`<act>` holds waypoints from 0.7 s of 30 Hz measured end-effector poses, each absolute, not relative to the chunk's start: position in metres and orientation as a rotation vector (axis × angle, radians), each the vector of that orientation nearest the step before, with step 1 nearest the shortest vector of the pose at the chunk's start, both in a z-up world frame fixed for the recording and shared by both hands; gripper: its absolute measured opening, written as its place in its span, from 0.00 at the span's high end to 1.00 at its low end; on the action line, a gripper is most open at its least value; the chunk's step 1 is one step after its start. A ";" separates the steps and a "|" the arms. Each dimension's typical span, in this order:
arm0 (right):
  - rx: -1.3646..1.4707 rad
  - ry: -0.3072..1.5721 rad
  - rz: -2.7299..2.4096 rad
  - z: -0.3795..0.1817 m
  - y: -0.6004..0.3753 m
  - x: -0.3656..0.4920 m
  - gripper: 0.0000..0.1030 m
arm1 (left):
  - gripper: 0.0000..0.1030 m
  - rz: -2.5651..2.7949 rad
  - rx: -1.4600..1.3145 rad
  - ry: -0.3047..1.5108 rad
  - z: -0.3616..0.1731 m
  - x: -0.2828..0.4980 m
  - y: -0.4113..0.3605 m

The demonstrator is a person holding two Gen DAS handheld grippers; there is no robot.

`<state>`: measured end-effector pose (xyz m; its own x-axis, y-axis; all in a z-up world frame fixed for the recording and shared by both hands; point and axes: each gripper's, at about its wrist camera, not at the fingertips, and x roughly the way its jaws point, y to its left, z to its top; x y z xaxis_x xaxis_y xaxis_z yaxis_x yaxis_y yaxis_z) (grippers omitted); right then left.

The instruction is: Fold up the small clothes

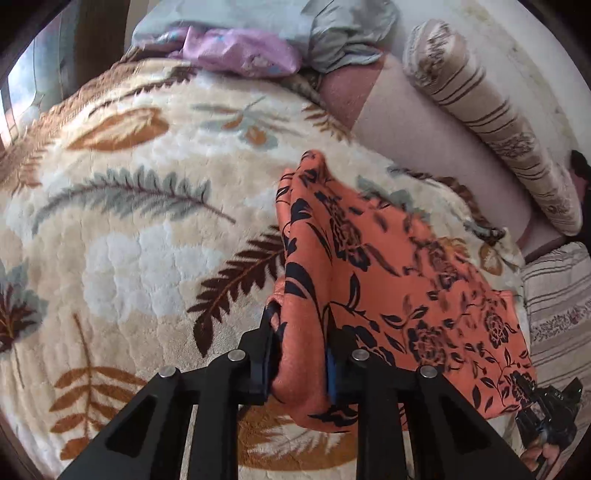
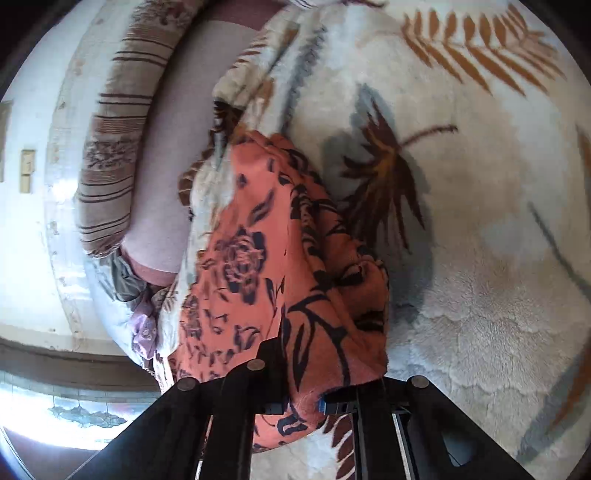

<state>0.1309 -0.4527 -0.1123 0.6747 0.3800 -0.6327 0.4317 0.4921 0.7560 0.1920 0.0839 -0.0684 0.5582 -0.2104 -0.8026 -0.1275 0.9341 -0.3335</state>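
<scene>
Above the leaf-patterned fleece blanket (image 1: 147,229), the orange floral garment (image 1: 388,280) hung stretched between the two tools, lifted off the bed. The left gripper (image 1: 301,363) had its jaws closed down on a bunched edge of the cloth, and the right gripper (image 2: 303,384) likewise had its jaws pinched on another gathered edge. Holding two edges at once probably served to spread the piece and bring one part over another for a fold; the cloth sagged in loose folds between the grips, so it was judged not yet flat.

Beneath it the plush blanket covered a bed, with a striped bolster (image 1: 491,122) lying along the far right side on a pinkish sheet (image 1: 424,140). At the far end a lilac garment (image 1: 240,51) and a grey-blue garment (image 1: 332,33) lay heaped, likely waiting their turn. A pale wall (image 2: 33,229) showed in the right wrist view.
</scene>
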 end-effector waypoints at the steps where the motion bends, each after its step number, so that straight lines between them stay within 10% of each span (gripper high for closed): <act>1: 1.053 0.853 -0.007 -0.094 -0.451 0.124 0.91 | 0.78 -0.070 -0.370 0.953 -0.053 0.180 0.083; 7: 0.986 0.808 0.031 -0.058 -0.445 0.022 0.90 | 0.74 -0.137 -0.390 0.912 -0.039 0.076 0.100; 9: 0.951 0.884 -0.014 -0.087 -0.441 -0.014 0.84 | 0.56 -0.118 -0.359 0.981 -0.076 0.050 0.106; 12: 1.008 1.092 -0.061 -0.152 -0.446 -0.055 0.32 | 0.49 -0.042 -0.327 1.148 -0.140 0.026 0.124; 21: 0.870 0.889 0.031 -0.065 -0.466 -0.042 0.32 | 0.40 -0.013 -0.224 0.955 -0.077 0.020 0.132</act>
<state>-0.0423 -0.4665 -0.0653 0.6526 0.3629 -0.6652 0.3164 0.6672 0.6744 0.0198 0.1316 -0.0775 0.5791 -0.1096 -0.8078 -0.0874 0.9769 -0.1952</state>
